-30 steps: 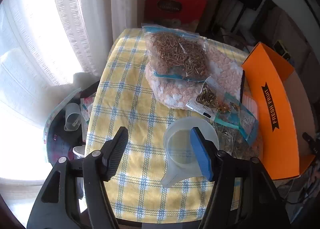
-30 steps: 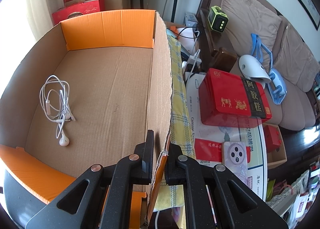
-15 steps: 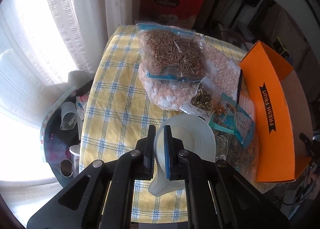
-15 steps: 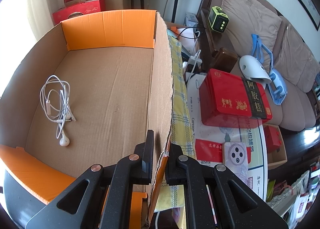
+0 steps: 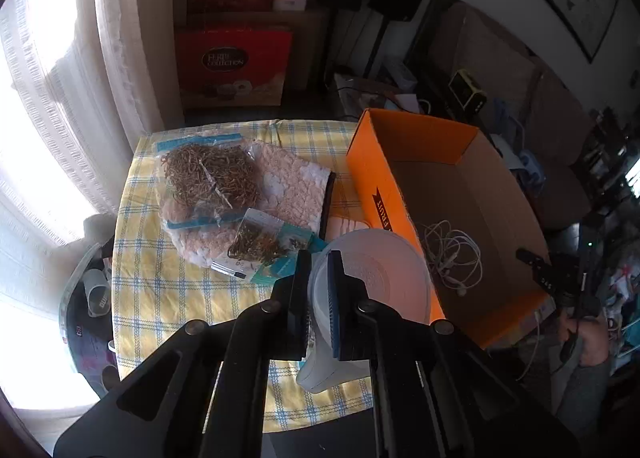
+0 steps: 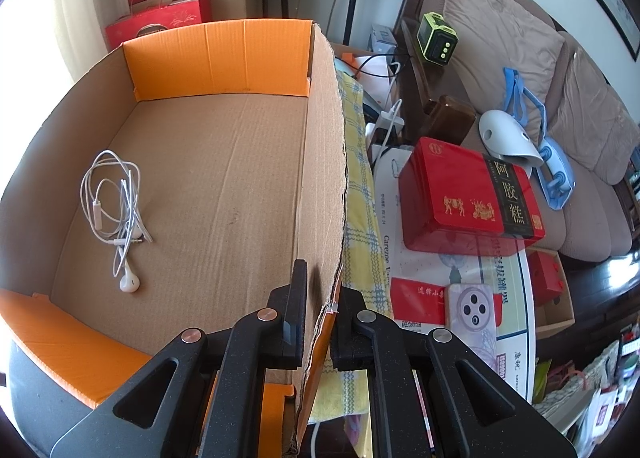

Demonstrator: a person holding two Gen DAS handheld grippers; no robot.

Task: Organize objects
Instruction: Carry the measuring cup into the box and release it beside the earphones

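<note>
Translucent white plastic measuring jug, pinched by its rim wall between the closed pads of the left gripper, clear of the yellow checked tablecloth, likely bound for the box. Just right of that gripper, the orange cardboard fruit box, white earphones coiled inside. Right gripper clamped on the box's torn side wall, probably steadying it. Behind and left, clear bags of dried herbs.

Translucent smooth plastic measuring cup, matt corrugated cardboard box, woven checked tablecloth, clear glossy plastic bags
</note>
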